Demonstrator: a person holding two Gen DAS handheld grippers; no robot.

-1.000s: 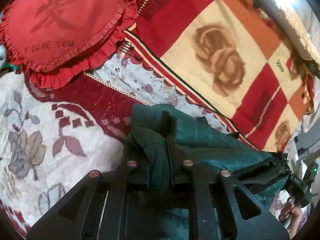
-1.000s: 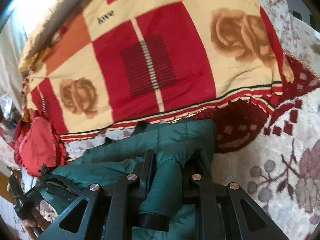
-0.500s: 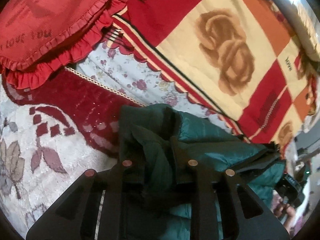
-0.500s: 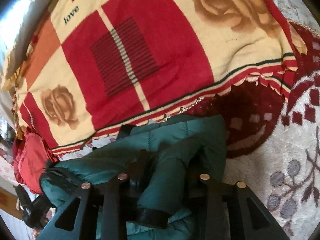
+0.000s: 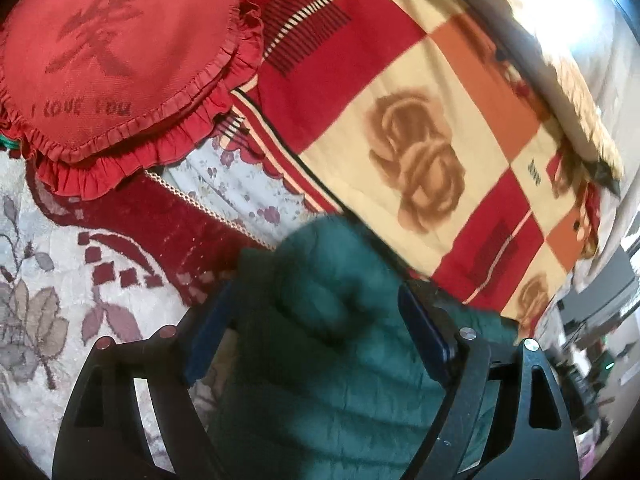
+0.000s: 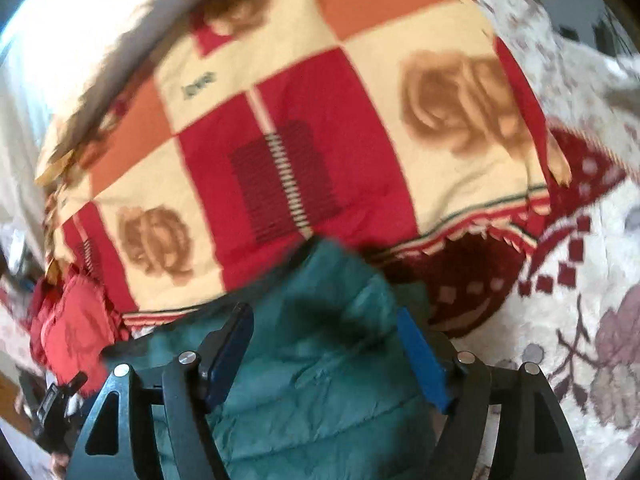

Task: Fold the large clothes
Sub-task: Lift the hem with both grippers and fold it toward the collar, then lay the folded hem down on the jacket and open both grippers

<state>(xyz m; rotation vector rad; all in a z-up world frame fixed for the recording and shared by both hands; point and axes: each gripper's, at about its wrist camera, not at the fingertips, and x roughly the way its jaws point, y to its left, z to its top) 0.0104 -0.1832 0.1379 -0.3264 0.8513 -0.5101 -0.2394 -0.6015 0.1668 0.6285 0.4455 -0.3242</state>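
Observation:
A dark green quilted jacket [image 5: 332, 344] lies on the bed, bunched up just in front of both grippers; it also shows in the right wrist view [image 6: 320, 360]. My left gripper [image 5: 316, 340] is open, its blue-padded fingers [image 5: 424, 336] spread wide on either side of the green fabric. My right gripper [image 6: 324, 348] is open too, with the jacket's edge lying loose between its fingers [image 6: 420, 360]. Both views are blurred by motion.
A red, cream and orange rose-patterned blanket [image 5: 420, 128] lies behind the jacket [image 6: 304, 152]. A red frilled heart cushion [image 5: 116, 56] sits at the left. The bed cover is a pale plush with maroon and leaf patterns [image 5: 48, 280].
Both grippers were shut on folds of the green jacket; both have now opened wide and let it go. The jacket has dropped onto the bed.

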